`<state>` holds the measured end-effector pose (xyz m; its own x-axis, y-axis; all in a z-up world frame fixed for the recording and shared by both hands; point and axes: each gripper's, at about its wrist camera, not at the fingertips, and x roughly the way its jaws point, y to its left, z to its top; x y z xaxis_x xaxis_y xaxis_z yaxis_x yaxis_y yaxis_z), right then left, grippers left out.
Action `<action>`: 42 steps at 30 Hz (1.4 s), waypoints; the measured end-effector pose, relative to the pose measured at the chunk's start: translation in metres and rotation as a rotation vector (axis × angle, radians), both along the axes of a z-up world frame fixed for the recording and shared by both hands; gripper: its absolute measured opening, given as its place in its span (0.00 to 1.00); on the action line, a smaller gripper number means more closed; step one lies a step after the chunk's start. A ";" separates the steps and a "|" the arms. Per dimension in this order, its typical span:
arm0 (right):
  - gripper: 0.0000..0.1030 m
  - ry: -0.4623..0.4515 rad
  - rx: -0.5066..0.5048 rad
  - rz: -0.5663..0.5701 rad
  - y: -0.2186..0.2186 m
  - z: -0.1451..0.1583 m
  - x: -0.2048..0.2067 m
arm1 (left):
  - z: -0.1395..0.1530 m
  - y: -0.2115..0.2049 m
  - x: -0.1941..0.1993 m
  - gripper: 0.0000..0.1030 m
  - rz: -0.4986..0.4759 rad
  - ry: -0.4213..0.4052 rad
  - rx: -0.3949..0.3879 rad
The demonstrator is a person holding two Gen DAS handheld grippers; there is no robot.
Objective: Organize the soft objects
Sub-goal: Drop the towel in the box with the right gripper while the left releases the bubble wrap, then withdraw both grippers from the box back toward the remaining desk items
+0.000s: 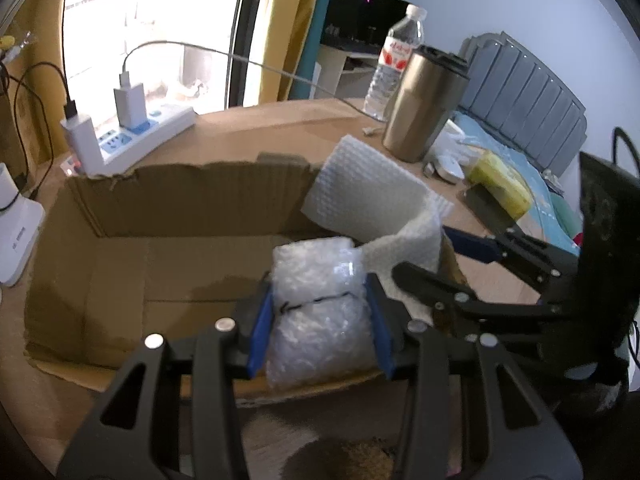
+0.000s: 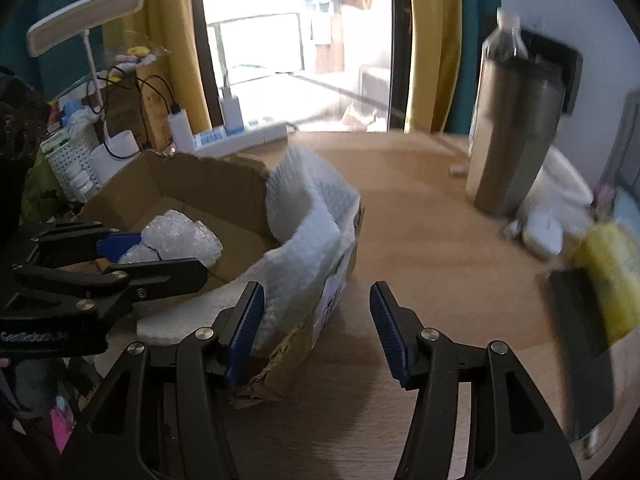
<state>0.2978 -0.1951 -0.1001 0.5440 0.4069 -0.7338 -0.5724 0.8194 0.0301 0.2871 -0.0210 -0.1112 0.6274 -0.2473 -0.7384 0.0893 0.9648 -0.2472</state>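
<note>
We hold clear bubble-wrap bundle clamped in left gripper over open brown cardboard box; right gripper fingers apart, empty, beside white foam sheet draped on box wall; lower bundle to box floor w/o squashing, then release

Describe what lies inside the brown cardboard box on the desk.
Inside the brown cardboard box sits a clear bubble-wrap bundle, clamped by the left tool. A white foam sheet curls over the box's right wall. The floor beneath both stays hidden.
</note>
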 end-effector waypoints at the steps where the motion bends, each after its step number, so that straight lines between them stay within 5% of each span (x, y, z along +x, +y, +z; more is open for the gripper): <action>1: 0.56 0.013 -0.007 -0.002 0.001 -0.004 0.001 | -0.001 0.000 0.000 0.46 0.000 0.007 -0.002; 4: 0.56 0.036 0.011 0.001 -0.001 -0.005 0.004 | -0.003 0.002 0.001 0.51 0.004 0.019 -0.011; 8: 0.35 0.016 -0.002 0.032 0.005 -0.001 0.004 | -0.003 0.003 0.001 0.53 0.008 0.022 -0.019; 16: 0.26 -0.012 -0.040 0.069 0.011 0.000 0.015 | 0.004 0.007 -0.006 0.60 0.010 0.005 -0.030; 20: 0.27 -0.015 -0.055 0.056 0.014 0.003 0.020 | 0.010 0.012 -0.012 0.60 0.020 -0.015 -0.030; 24: 0.53 -0.030 -0.034 0.030 0.013 0.012 0.014 | 0.018 0.019 -0.021 0.60 0.037 -0.042 -0.030; 42: 0.57 -0.104 -0.009 0.027 0.010 0.048 -0.042 | 0.041 0.032 -0.076 0.64 0.091 -0.136 -0.021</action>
